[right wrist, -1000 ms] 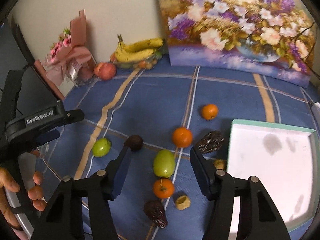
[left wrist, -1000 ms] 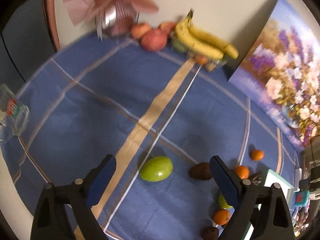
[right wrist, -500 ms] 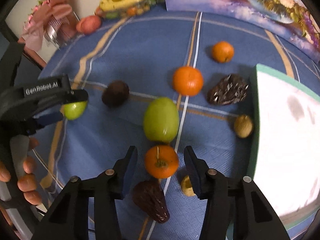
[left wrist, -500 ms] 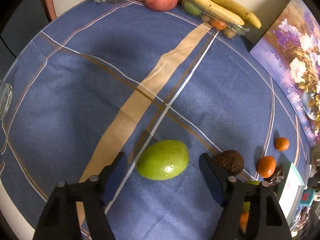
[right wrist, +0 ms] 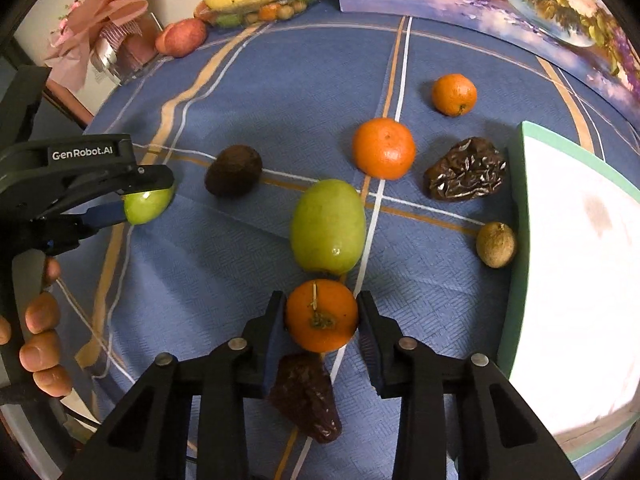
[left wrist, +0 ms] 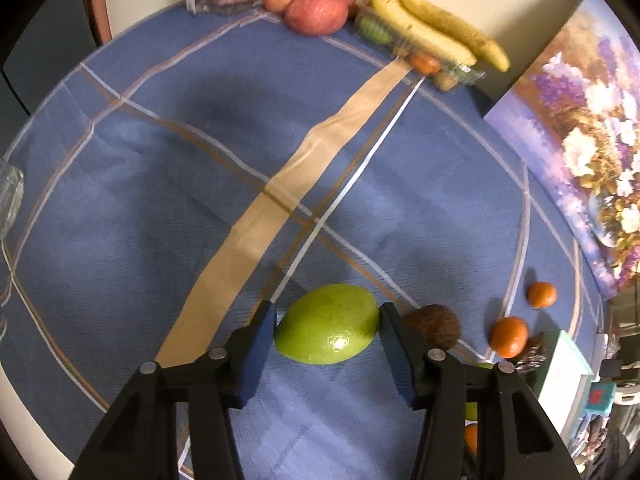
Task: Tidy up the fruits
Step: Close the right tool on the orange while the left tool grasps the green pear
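While both grips are being finished, each fruit should be kept centred between the pads and lifted only once both pads bear on it. The left gripper (left wrist: 326, 334) is closing on the oval green fruit (left wrist: 327, 329), which lies on the blue checked cloth of the worktop (left wrist: 160, 200); its pads look to be touching both ends of the fruit, though firm pressure cannot be confirmed. The right gripper (right wrist: 321, 322) is closing round the small stemmed orange mandarin (right wrist: 321, 315), with its pads at or just off the skin. Squeezing should be gentle, as both fruits are judged soft and rounded enough to roll. A wrinkled dark dried fruit (right wrist: 306, 398) lies just below the mandarin, partly hidden by the right fingers, and should not be dragged. The white green-edged tray (right wrist: 516, 200) is cut off at the frame edge; whether it is the destination cannot be told. Fruit in the far clear punnet (left wrist: 448, 70) is blurred.
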### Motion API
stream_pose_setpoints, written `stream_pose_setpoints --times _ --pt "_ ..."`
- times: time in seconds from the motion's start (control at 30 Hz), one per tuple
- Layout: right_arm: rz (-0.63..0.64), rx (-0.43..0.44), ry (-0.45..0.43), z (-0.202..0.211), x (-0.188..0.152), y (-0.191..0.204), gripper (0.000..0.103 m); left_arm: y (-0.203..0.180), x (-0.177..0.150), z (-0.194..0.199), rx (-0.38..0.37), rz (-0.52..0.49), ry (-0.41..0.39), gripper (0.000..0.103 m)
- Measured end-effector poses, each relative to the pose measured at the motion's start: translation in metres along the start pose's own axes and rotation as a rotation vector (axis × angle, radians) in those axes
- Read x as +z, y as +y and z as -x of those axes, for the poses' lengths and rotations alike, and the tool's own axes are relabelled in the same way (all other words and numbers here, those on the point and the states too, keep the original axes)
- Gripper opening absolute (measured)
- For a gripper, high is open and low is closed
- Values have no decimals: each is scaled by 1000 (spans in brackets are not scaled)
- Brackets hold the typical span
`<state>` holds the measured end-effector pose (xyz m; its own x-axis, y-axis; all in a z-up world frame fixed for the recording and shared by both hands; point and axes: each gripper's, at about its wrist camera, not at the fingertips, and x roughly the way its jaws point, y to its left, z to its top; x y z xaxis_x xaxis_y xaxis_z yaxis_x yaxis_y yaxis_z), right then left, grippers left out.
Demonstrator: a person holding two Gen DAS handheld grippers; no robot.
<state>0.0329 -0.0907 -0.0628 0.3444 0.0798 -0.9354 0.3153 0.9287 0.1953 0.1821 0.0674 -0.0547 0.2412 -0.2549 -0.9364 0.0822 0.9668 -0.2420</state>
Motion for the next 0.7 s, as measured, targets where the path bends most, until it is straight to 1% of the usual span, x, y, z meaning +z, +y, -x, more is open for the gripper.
stream_pose_setpoints --times 0.2,0.37,0.53,0.7 --pt "-18 7 -72 29 5 -8 37 -14 -4 32 -33 -26 -48 55" --pt "-41 3 -104 45 2 -16 37 -25 -9 53 -62 -43 -72 55" --pt "-88 -8 -117 54 1 -32 37 -39 -18 56 -79 -72 -71 55" --pt "-168 -18 -136 66 -1 -65 37 -60 -30 53 -97 -110 -57 55"
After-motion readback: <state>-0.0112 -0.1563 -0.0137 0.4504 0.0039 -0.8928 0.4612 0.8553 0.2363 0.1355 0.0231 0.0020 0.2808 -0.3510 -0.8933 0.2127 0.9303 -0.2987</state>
